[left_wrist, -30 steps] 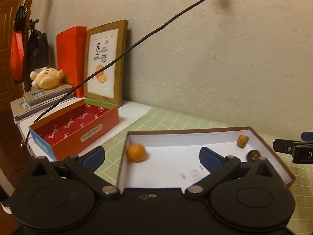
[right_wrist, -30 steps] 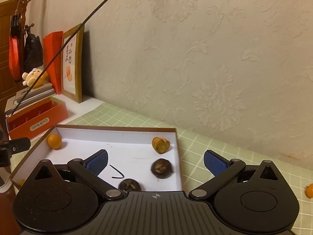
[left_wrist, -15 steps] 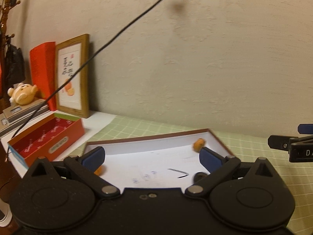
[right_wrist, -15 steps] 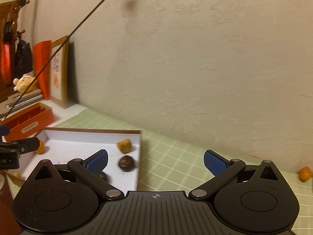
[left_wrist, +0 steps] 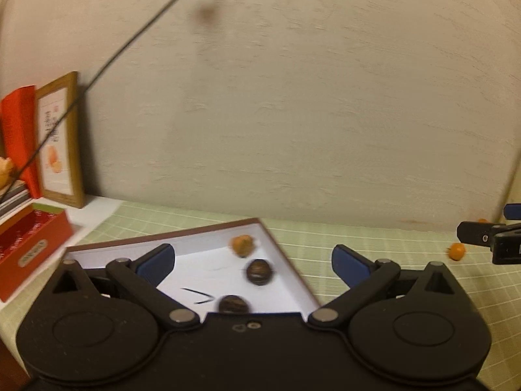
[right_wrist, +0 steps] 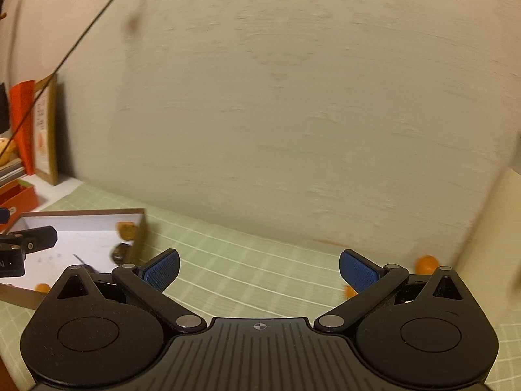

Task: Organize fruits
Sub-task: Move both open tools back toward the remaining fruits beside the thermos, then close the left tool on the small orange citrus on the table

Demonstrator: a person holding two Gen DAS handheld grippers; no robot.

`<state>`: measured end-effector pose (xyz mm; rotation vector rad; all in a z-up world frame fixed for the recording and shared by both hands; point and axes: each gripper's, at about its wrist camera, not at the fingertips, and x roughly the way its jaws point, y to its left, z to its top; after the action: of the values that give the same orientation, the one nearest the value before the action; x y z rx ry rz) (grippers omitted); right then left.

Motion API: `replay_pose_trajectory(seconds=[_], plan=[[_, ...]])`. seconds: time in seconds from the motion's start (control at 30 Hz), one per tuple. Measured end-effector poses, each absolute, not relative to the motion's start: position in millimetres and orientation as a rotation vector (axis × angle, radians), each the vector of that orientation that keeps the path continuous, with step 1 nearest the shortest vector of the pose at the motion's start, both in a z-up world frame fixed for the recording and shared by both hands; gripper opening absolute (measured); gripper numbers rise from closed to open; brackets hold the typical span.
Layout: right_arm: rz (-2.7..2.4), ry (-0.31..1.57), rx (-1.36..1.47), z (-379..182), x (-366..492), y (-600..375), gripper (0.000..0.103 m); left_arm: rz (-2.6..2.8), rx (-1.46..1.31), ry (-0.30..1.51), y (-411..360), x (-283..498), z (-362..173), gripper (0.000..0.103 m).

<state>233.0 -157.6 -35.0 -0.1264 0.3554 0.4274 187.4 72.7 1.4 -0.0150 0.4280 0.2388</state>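
Lying on the green mat (left_wrist: 325, 238), the white tray (left_wrist: 208, 260) is holding three fruits, while both the left gripper (left_wrist: 252, 260) and right gripper (right_wrist: 259, 268) are hovering wide open, empty; two oranges (right_wrist: 426, 264) are sitting far right.

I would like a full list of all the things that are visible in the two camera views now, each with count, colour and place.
Tray: one, white inside, brown rim, on mat.
Dark round fruits: two, brown, in tray.
Orange fruit in tray: one at the far corner; another small one at the near edge.
Loose orange fruits: at least two, on mat at the right.
Mat: one, green checked.
Red box: one, left.
Framed picture: one, wood, against wall.
Cable: one, black.
Left tongs: open.
Right tongs: open.
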Motion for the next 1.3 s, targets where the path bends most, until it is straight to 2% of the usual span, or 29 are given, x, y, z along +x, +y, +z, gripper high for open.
replay_pose_trajectory(seconds=[0.77,1.3], plan=[[0.133,0.389,-0.038,-52,240,-325,0.103,-0.006,0.070,0.474,-72,258,-32,0.094],[-0.033,0.445,0.040,-72,249,-414,0.103,-0.137,0.078,0.532,-158,319,-70,0.079]])
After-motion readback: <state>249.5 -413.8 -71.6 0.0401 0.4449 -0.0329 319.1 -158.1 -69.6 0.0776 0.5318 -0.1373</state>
